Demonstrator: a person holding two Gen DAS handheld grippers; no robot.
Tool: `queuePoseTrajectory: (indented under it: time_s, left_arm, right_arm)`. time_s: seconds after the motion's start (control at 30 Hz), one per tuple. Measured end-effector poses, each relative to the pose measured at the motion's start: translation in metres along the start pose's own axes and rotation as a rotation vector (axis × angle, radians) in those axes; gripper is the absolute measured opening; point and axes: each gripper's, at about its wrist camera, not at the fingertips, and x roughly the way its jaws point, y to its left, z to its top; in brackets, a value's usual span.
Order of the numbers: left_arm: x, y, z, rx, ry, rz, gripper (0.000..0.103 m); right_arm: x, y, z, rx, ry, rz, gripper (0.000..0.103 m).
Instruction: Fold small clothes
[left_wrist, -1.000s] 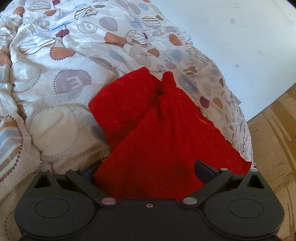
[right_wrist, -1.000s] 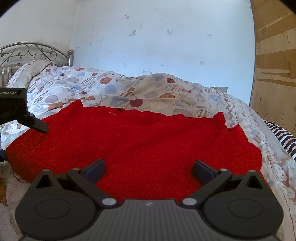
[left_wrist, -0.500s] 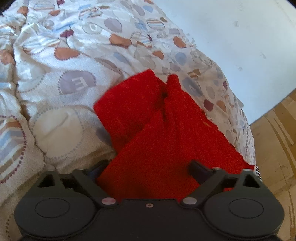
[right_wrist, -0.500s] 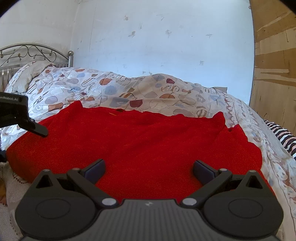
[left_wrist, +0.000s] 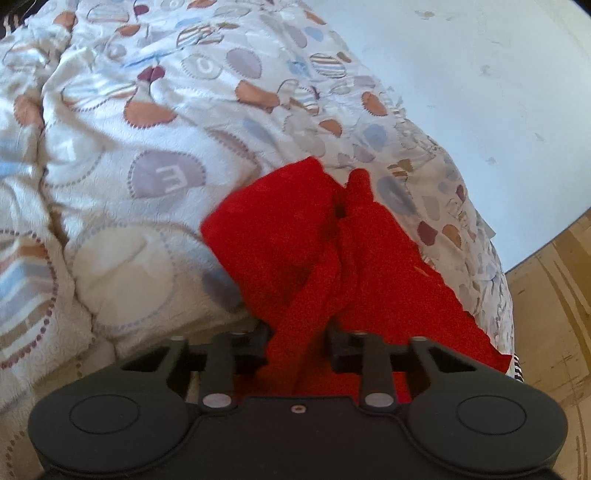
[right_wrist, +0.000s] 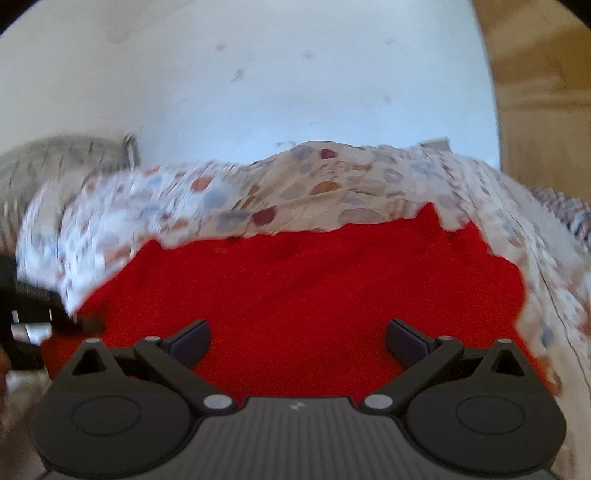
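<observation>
The left gripper (left_wrist: 297, 338) has just closed, pinching a bunched ridge of the red cloth (left_wrist: 332, 258) lying on the patterned quilt (left_wrist: 147, 147).

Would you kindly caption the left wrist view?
Left gripper just closed, pinching a red knitted garment on a circle-patterned quilt.

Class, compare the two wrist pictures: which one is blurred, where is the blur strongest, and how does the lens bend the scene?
Right wrist view: motion-smeared, worst on the patterned quilt and headboard; the red cloth stays fairly crisp. Left wrist view: mostly sharp, with soft smear at the quilt's left edge. Both: fisheye curvature, dark corners.
</observation>
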Motion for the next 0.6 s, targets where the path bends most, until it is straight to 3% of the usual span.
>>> queuePoseTrajectory:
  time_s: [0.17, 0.27, 0.43, 0.5, 0.6]
  left_arm:
    - [0.002, 0.001, -0.001, -0.012, 0.002, 0.006, 0.030]
    - [0.006, 0.011, 0.001, -0.072, 0.014, -0.001, 0.048]
    - [0.010, 0.017, 0.005, -0.094, -0.009, -0.018, 0.060]
    - [0.013, 0.021, 0.006, -0.105, -0.006, -0.026, 0.060]
    - [0.014, 0.023, 0.006, -0.113, -0.018, -0.047, 0.038]
  right_arm:
    - [-0.024, -0.025, 0.007, 0.019, 0.011, -0.013, 0.103]
    - [-0.032, -0.031, 0.001, -0.010, 0.021, -0.001, 0.103]
    - [-0.036, -0.027, -0.011, -0.055, 0.010, 0.006, 0.103]
    - [-0.034, -0.024, -0.013, -0.069, 0.011, -0.006, 0.103]
    - [-0.033, -0.023, -0.015, -0.067, 0.008, -0.001, 0.103]
